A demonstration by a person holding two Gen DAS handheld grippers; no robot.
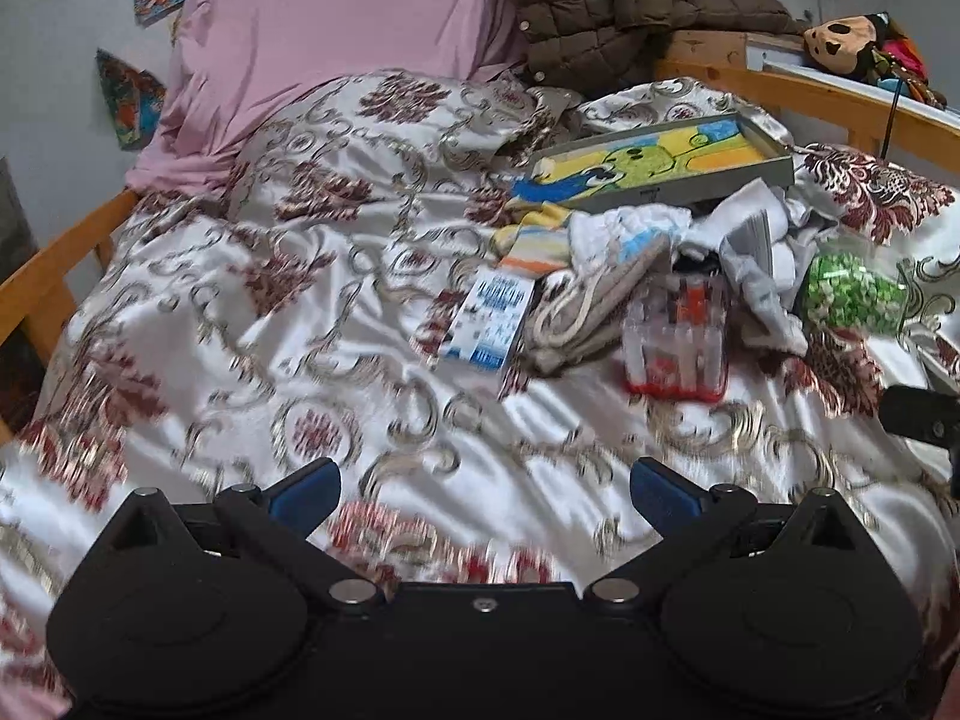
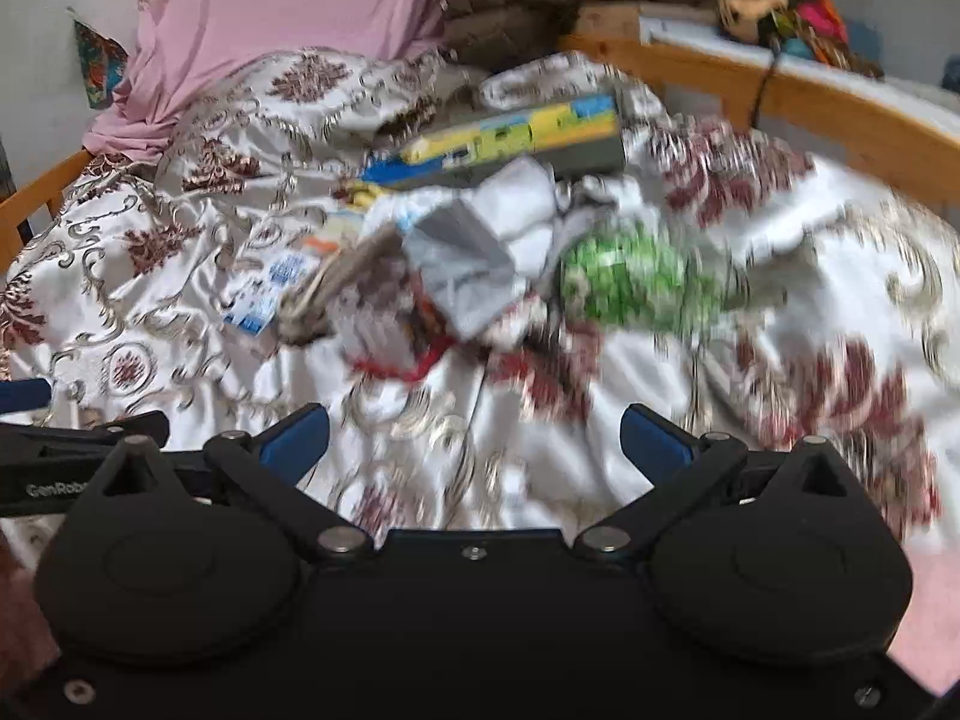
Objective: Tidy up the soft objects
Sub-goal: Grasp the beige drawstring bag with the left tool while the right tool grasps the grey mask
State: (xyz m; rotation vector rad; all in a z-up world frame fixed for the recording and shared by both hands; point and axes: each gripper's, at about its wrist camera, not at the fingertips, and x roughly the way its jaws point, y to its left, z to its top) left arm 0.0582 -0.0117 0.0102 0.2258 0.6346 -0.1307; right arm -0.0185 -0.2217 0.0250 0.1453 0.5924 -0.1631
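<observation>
A heap of soft things lies on a bed with a white and red patterned cover: crumpled white and grey cloths, a beige rope-handled bag, a striped yellow cloth and a green speckled bag. My left gripper hovers open over the near cover, short of the heap, nothing between its blue fingers. My right gripper is also open and holds nothing, with the heap ahead of it. The right wrist view is blurred.
A grey tray with a cartoon picture sits behind the heap. A clear box with a red base and a blue-white packet lie beside it. Pink pillow, brown quilted jacket, wooden bed rail and a doll stand behind.
</observation>
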